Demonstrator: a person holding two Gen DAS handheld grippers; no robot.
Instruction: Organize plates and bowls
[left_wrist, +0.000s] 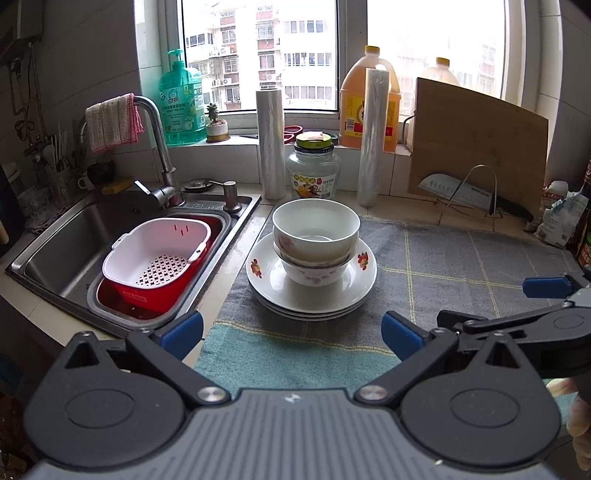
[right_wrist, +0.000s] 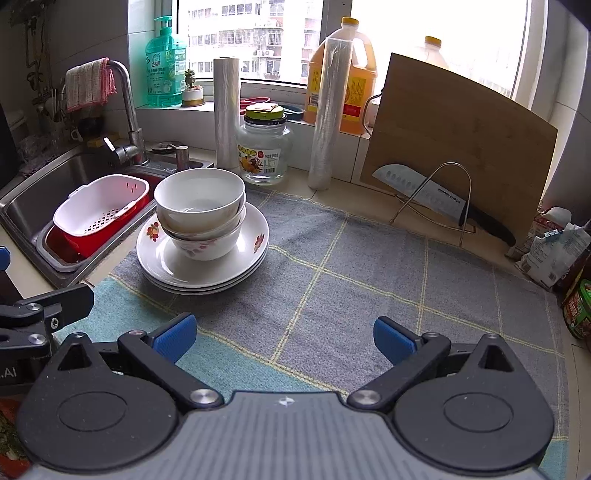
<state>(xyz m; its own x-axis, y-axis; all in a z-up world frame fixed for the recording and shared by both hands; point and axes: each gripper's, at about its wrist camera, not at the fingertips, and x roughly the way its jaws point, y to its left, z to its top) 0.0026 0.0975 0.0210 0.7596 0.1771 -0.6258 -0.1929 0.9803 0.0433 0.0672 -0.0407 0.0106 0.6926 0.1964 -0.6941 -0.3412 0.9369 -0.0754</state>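
Bowls (left_wrist: 316, 236) nested on stacked plates (left_wrist: 311, 291), on the cloth (right_wrist: 369, 288) beside the sink (left_wrist: 74, 236). Left gripper (left_wrist: 291, 332) and right gripper (right_wrist: 284, 334) both spread apart, empty. Looks basically finished.

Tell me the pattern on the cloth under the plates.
The cloth is grey with thin yellow grid lines and a teal near edge, clearest in the right wrist view.
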